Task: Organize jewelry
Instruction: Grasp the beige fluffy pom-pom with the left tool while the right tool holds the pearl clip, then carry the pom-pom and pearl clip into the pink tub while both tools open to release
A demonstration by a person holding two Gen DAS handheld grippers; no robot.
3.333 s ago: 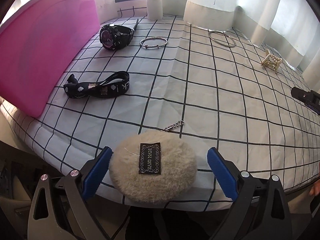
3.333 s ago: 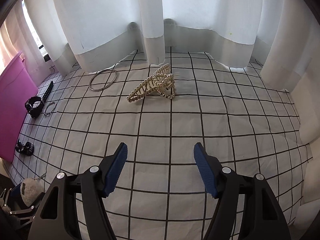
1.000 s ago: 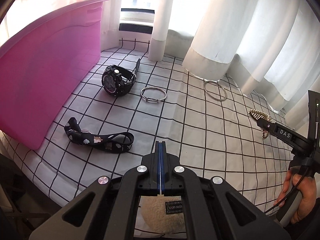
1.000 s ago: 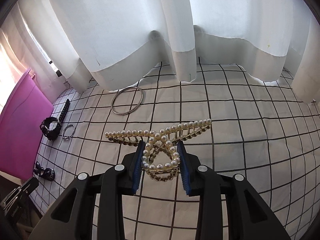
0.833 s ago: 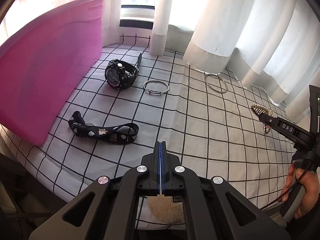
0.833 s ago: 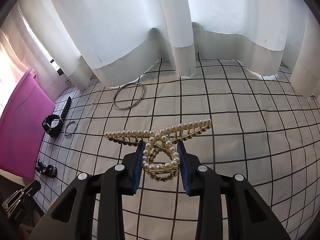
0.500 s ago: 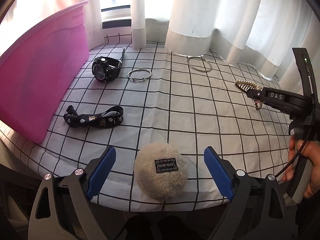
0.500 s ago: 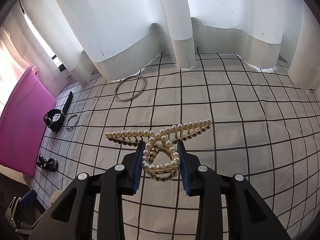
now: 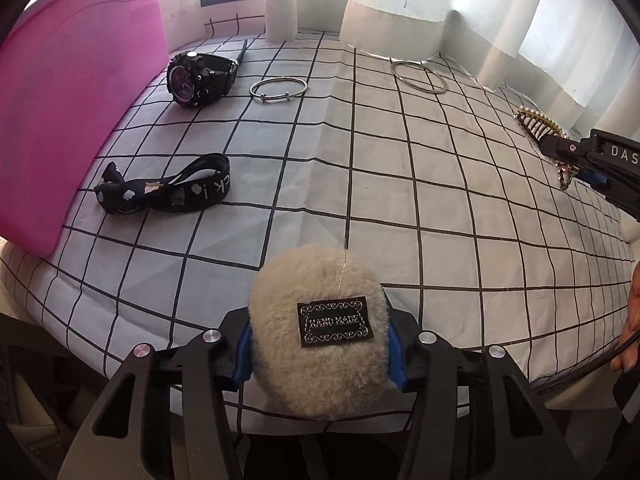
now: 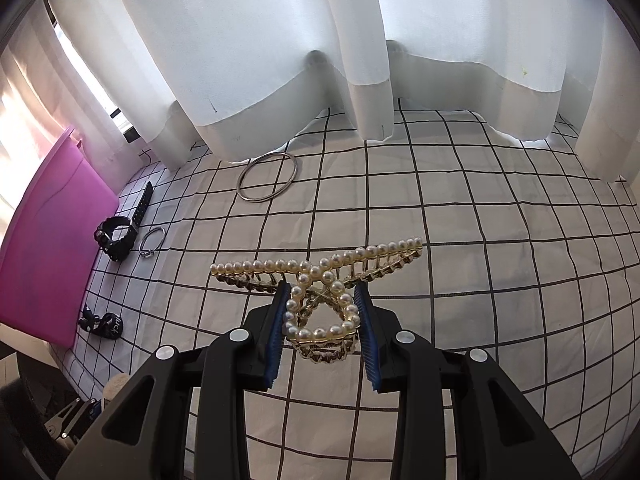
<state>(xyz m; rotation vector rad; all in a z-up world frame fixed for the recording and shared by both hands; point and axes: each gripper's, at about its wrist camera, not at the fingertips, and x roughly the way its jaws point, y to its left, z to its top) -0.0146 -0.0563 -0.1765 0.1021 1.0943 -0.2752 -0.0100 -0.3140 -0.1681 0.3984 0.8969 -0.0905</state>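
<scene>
The left gripper (image 9: 320,354) squeezed a fluffy cream pom-pom (image 9: 319,332) with a small black tag, at the near edge of the checked cloth (image 9: 400,184). The right gripper (image 10: 322,330) pinched the looped end of a pearl hair clip (image 10: 320,280) and held it up over the cloth. Farther away on the cloth lay a black watch (image 9: 196,79), a thin silver bangle (image 9: 278,89), a bigger silver ring (image 9: 418,75) and a black strap (image 9: 168,190), all near the pink bin (image 9: 68,92).
</scene>
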